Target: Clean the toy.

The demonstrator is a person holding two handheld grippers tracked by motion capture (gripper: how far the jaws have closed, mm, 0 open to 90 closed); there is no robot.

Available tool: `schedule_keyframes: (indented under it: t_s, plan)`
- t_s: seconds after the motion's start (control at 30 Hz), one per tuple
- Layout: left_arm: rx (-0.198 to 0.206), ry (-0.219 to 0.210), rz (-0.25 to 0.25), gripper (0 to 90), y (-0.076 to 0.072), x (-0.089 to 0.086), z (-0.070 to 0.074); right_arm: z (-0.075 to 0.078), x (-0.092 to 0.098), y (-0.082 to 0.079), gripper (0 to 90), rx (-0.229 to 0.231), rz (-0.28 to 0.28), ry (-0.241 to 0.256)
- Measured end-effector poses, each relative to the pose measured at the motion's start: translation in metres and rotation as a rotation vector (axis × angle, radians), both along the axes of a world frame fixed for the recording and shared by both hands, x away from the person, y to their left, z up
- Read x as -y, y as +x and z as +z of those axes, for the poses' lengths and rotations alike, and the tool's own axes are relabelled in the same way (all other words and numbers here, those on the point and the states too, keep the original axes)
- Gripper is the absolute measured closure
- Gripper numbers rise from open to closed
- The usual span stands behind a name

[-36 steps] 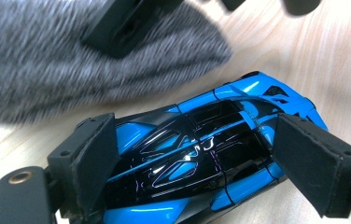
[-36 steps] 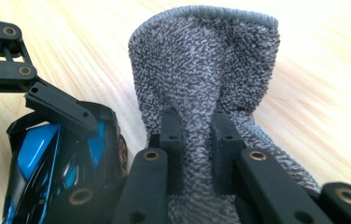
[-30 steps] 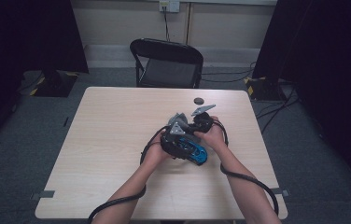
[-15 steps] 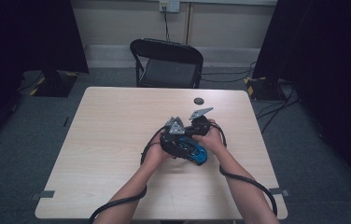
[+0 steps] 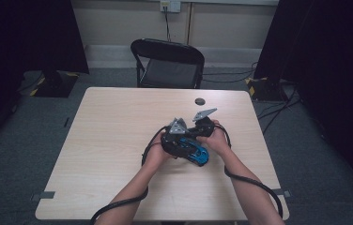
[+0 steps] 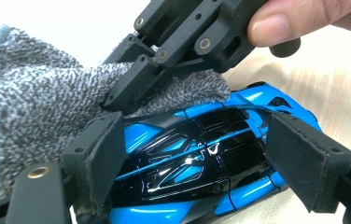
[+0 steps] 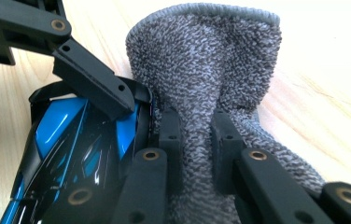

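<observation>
At the frame's lower centre, the left gripper [image 6: 194, 158] is clamping the glossy blue-and-black toy car [image 6: 197, 168]; the right gripper [image 7: 197, 135] is pinching the grey terry cloth [image 7: 206, 60] beside it. Hard wiping risks twisting the car loose.

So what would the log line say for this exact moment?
left gripper: jaws around blue toy car | right gripper: shut on grey cloth | cloth against car | on table

The high view looks forward and down on the whole table [image 5: 118, 140] from afar. Both gripper views sit very close, sharing the car [image 6: 197, 158] and cloth [image 7: 211, 70], apparently from opposite sides.
</observation>
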State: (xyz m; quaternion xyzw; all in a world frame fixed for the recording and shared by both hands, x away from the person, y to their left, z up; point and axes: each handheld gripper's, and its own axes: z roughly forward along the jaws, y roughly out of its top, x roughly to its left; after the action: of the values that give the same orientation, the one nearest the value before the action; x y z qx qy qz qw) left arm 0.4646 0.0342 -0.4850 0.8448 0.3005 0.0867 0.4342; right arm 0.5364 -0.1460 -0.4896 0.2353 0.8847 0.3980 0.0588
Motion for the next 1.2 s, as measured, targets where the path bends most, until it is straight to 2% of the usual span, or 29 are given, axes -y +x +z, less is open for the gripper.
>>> schedule_keyframes:
  t_s: [0.17,0.63,0.87,1.0,1.2]
  plan:
    - [-0.001,0.006,-0.002,20.1,0.001,0.0,0.0,0.002,0.005,-0.001,78.0,-0.002,0.002,-0.014]
    - [-0.009,0.02,-0.005,20.0,0.002,0.001,0.002,0.002,0.019,-0.007,77.8,-0.012,-0.004,-0.014]
    - [-0.012,0.024,-0.005,19.9,0.002,0.001,0.003,0.001,0.033,-0.014,77.8,-0.021,-0.014,0.007]
    - [-0.013,0.025,-0.004,19.9,0.002,0.001,0.003,0.002,0.038,-0.017,77.8,-0.023,-0.008,-0.003]
    - [-0.016,0.033,-0.005,19.8,0.002,0.002,0.003,0.001,0.047,-0.022,77.8,-0.025,-0.015,0.01]
